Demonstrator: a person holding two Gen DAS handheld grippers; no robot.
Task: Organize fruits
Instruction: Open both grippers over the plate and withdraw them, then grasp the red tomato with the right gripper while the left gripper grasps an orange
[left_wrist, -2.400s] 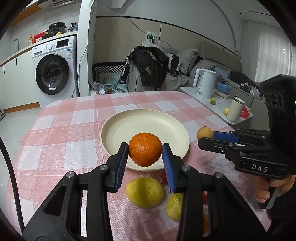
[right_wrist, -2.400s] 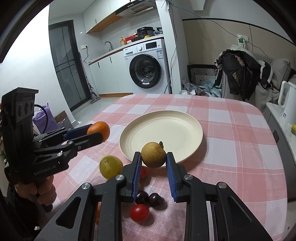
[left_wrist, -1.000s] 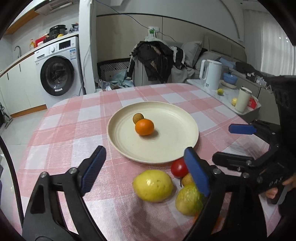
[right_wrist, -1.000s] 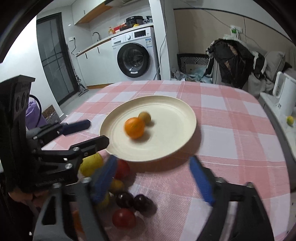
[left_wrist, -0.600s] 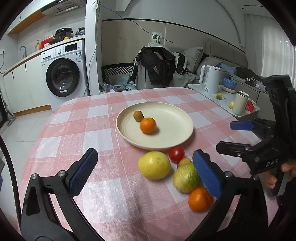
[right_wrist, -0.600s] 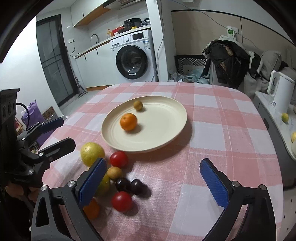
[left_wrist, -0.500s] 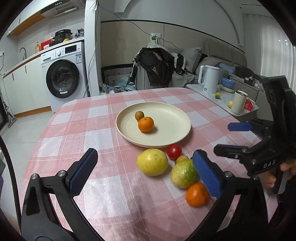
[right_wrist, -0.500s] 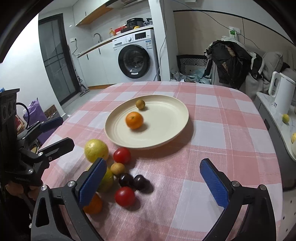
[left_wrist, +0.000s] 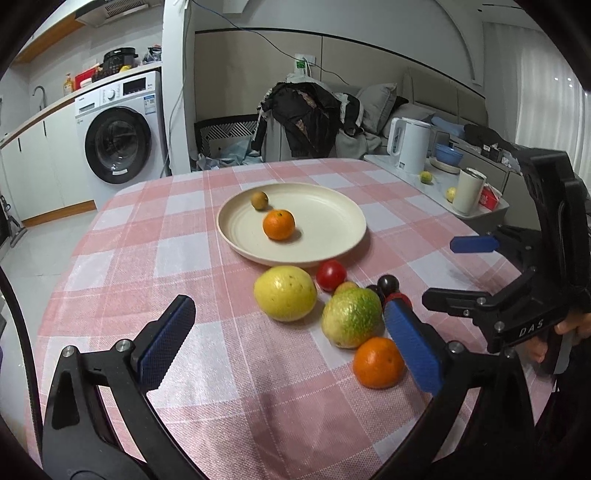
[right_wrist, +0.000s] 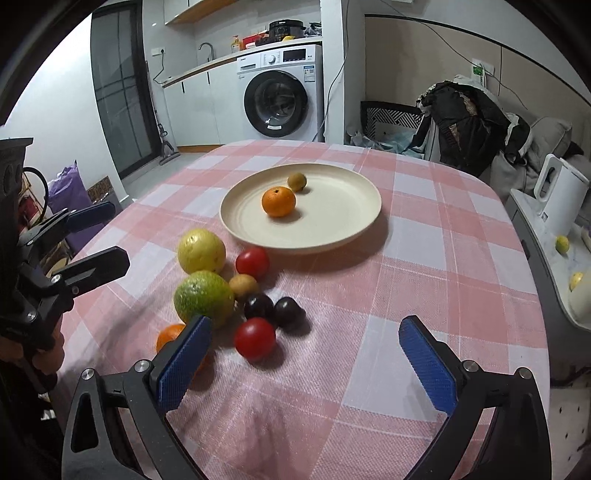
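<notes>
Jaws: both of your pairs stand spread wide and grip nothing; your left gripper (left_wrist: 291, 345) hangs over the near bench, your right gripper (right_wrist: 308, 363) likewise.
Plate: the round cream plate (left_wrist: 332, 229) sits mid-bench, ahead of both jaws, carrying a small orange mandarin (left_wrist: 279, 224) and, just behind it, a small brown-green round fruit (left_wrist: 259, 199).
Loose fruit: just beside the plate's near rim lie a yellow round citrus (left_wrist: 285, 292), a red tomato (left_wrist: 331, 275), a green-yellow mottled fruit (left_wrist: 351, 317) and a second orange mandarin (left_wrist: 378, 362); this mandarin lies beside your left gripper's right finger.
Surface: you work on a bench under a pink and white checked cloth (left_wrist: 177, 258).
Room: a white front-loading washing machine (left_wrist: 123, 133) stands behind, with a chair heaped with dark clothes (left_wrist: 306, 118) and a white electric kettle (left_wrist: 408, 144) on a side shelf.
Right view only: two dark plums (right_wrist: 273, 308), a second red tomato (right_wrist: 255, 339) and a small tan fruit (right_wrist: 243, 285) show plainly; the near mandarin is half hidden behind your right gripper's left finger.
</notes>
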